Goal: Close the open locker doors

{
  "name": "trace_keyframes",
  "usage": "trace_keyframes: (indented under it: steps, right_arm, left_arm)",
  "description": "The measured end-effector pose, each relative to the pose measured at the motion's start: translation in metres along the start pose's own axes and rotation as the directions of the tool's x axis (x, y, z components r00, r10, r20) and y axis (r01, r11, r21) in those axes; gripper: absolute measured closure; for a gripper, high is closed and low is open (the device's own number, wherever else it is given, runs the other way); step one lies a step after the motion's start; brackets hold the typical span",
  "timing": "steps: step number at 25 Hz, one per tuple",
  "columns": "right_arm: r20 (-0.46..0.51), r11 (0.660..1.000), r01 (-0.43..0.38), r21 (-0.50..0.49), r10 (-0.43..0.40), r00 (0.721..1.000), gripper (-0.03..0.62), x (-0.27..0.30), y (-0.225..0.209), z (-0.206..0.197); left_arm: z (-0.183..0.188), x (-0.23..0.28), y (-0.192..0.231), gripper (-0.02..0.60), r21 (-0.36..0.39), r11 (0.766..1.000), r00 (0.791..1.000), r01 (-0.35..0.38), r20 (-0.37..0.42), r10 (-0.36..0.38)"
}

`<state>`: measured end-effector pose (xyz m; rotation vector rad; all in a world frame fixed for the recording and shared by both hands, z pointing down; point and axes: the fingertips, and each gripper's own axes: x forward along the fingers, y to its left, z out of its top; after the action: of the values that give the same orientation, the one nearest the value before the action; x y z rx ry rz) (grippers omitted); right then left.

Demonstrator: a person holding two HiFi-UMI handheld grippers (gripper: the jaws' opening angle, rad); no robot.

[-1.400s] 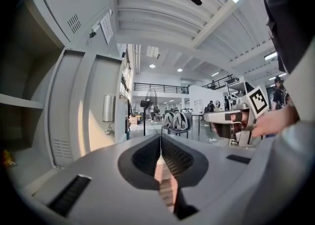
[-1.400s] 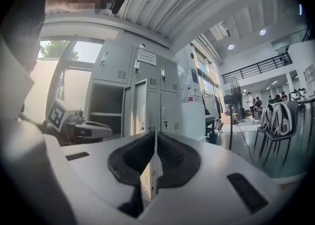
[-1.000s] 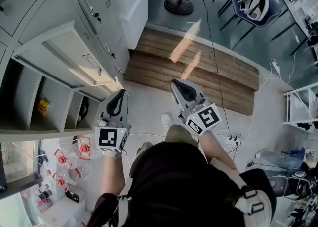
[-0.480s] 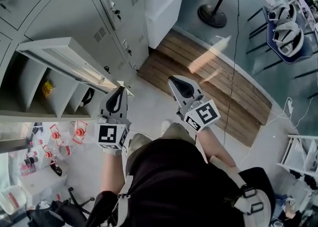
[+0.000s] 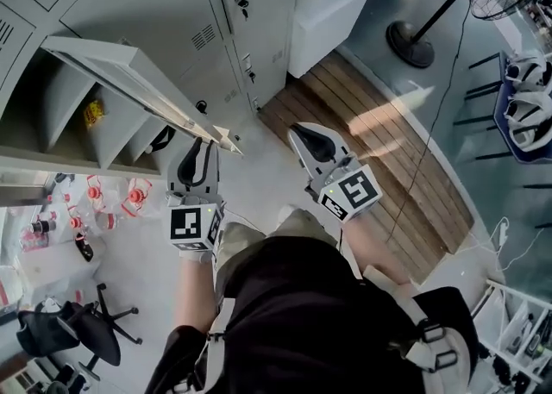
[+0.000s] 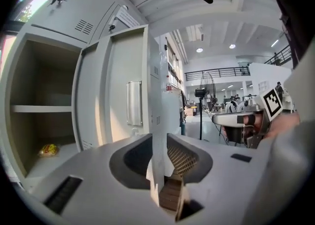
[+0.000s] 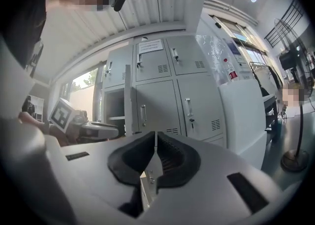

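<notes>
Left fingers (image 6: pixel 183 161): a little apart, having just been opening. The free edge of the open locker door (image 6: pixel 115 91) runs down in line with the gap between them. I cannot tell whether either pad touches it.
Right fingers (image 7: pixel 170 157): pressed together, with nothing between them.
Left gripper (image 6: pixel 161 141): held roughly level in the person's left hand, its tips at the door's outer edge, near the door's lower corner as seen from the head view.
Right gripper (image 7: pixel 155 138): held level beside the left one. It faces the closed lockers (image 7: pixel 162 103) and is well apart from them.
Open locker door: swung out from the locker bank, standing away from its frame, with a vertical handle (image 6: pixel 133 103) on the face turned toward the left gripper.
Open compartment (image 6: pixel 42 71): to the left of the door, with a shelf (image 6: pixel 39 109) across it and a yellow packet (image 6: pixel 48 149) on its floor.
Floor: a wooden slatted platform (image 5: pixel 379 142) lies to the right of the lockers, with a fan stand's round base (image 5: pixel 412 43) just beyond it.
Person (image 5: pixel 302 315): in a dark top, standing close to the lockers.
</notes>
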<state>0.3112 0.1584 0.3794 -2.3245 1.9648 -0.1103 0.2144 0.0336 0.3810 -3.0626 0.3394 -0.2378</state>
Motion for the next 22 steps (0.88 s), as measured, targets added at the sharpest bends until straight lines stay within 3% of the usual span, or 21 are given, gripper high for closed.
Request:
trace_keyframes:
  steps: [7, 12, 22]
  right_arm:
    - [-0.019, 1.000, 0.016, -0.006, -0.017, 1.000, 0.566, 0.015, 0.004, -0.003]
    - [-0.027, 0.997, 0.075, -0.004, -0.075, 0.997, 0.566, 0.014, -0.001, -0.007]
    - [-0.032, 0.986, 0.166, -0.008, -0.166, 0.986, 0.566, 0.005, -0.001, -0.007]
  left_arm:
    - [-0.005, 0.006, 0.034, 0.412, -0.045, 0.997, 0.998, -0.067, -0.002, 0.067]
    - [-0.013, 0.019, 0.042, 0.367, -0.063, 0.997, 0.999, -0.032, -0.021, 0.031]
    - [-0.014, 0.036, 0.046, 0.359, -0.090, 0.996, 1.000, 0.020, -0.017, -0.022]
